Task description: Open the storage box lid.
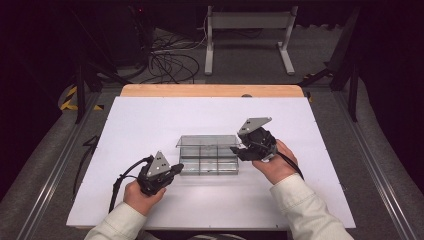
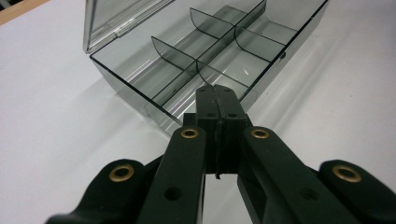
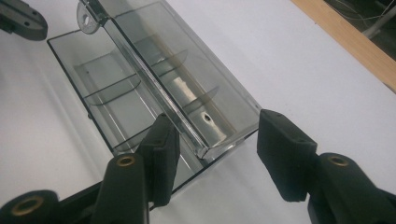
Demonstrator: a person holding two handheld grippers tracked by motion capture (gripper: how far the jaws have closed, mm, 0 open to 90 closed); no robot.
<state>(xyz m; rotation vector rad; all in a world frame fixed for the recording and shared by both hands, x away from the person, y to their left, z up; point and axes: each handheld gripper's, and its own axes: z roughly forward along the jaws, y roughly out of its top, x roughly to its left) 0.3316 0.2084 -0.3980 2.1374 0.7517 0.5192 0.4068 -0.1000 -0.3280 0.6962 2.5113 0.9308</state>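
**Clear divided box, lid raised, both tools at its ends**

Clear compartment box (image 1: pixel 207 159) sits near the centre of the white counter (image 1: pixel 150 120), long side running 9 to 3 o'clock in the high view. Its lid (image 1: pixel 207 140) stands up along the far edge, toward 12 o'clock. Thin smoky dividers (image 2: pixel 219 44) split the inside into a grid of cells; all cells in sight look bare.

Left tool (image 1: pixel 176 169): at the 9 o'clock end of the box, held in the person's left hand (image 1: pixel 140 196), which comes in from 6 o'clock. In the left gripper view (image 2: pixel 217 100) the two jaws are pressed flat together with nothing between them, tips right at the box's near corner wall; actual contact with the wall cannot be told.

Right tool (image 1: pixel 239 150): at the 3 o'clock end, held in the right hand (image 1: pixel 275 167). In the right gripper view (image 3: pixel 212 140) the jaws are spread and straddle the end of the raised lid (image 3: pixel 187 88), one jaw on the box-interior side, the other out over the counter. The jaw on the interior side sits close to the lid edge; a clear gap shows on the other side, so the pads do not clamp it.

A wooden strip (image 1: pixel 210 90) borders the counter at 12 o'clock.
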